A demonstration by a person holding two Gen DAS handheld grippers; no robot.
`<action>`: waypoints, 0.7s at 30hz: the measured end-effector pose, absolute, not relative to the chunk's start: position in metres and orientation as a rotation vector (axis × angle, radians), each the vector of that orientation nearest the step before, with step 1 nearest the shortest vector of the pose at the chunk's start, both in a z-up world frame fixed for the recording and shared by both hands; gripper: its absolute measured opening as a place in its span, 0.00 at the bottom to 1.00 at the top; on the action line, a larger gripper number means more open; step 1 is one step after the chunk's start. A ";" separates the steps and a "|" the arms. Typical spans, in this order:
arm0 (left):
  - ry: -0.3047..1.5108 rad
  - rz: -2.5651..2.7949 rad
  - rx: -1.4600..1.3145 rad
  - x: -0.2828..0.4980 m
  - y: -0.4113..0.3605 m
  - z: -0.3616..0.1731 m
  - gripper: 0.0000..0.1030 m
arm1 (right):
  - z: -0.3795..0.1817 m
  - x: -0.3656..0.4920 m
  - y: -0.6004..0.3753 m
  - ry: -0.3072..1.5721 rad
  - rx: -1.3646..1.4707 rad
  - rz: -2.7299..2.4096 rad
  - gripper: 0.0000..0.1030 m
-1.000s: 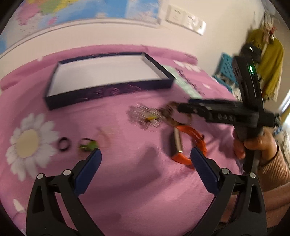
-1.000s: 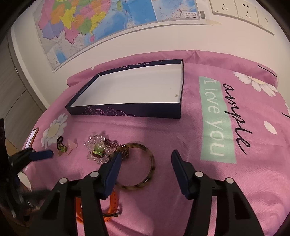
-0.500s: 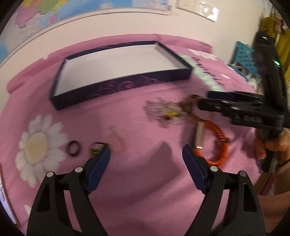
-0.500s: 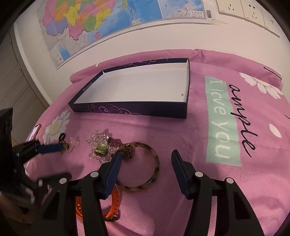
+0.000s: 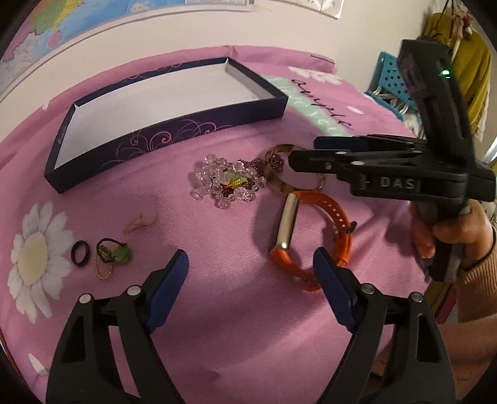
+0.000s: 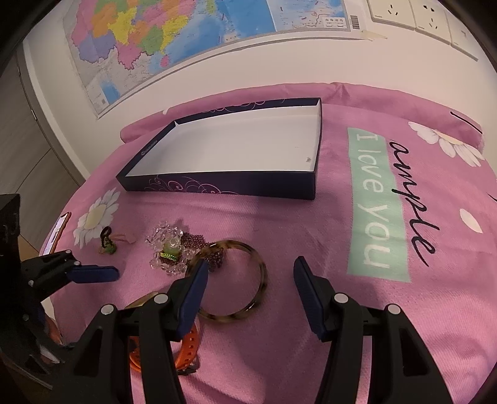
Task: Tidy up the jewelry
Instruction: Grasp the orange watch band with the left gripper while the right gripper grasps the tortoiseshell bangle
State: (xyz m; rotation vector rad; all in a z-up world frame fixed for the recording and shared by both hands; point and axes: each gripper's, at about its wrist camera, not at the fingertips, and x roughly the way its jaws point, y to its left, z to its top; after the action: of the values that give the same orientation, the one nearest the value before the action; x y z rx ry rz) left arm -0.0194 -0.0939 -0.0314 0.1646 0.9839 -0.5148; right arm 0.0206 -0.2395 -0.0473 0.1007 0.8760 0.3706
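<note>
A dark blue box with a white, empty inside lies on the pink cloth. In front of it lie a clear bead bracelet, a tortoiseshell bangle, an orange band, a pink charm, a black ring and a green pendant. My left gripper is open and empty just before the orange band. My right gripper is open and empty above the bangle.
A phone lies at the cloth's left edge. A map and wall sockets are on the wall behind. A blue crate and hanging clothes stand to the right.
My left gripper has swung right, from over the ring and pendant toward the orange band. My right gripper has moved slightly forward over the bangle. Both stay open.
</note>
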 end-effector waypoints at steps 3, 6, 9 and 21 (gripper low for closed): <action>0.984 -0.487 0.166 -0.015 -0.091 -0.031 0.68 | -0.047 0.020 -0.239 0.874 0.096 0.376 0.54; 0.973 -0.458 0.184 -0.013 -0.085 -0.027 0.60 | -0.047 0.019 -0.237 0.875 0.075 0.385 0.54; 0.961 -0.405 0.208 -0.011 -0.075 -0.024 0.55 | -0.047 0.018 -0.235 0.882 0.056 0.390 0.54; 0.986 -0.501 0.182 -0.014 -0.078 -0.028 0.40 | -0.049 0.021 -0.233 0.899 -0.034 0.380 0.17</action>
State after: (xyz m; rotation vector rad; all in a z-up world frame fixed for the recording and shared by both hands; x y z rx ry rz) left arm -0.0137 -0.0778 -0.0275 0.1816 0.9863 -0.5009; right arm 0.0212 -0.2335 -0.0490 -0.0337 0.8993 0.3801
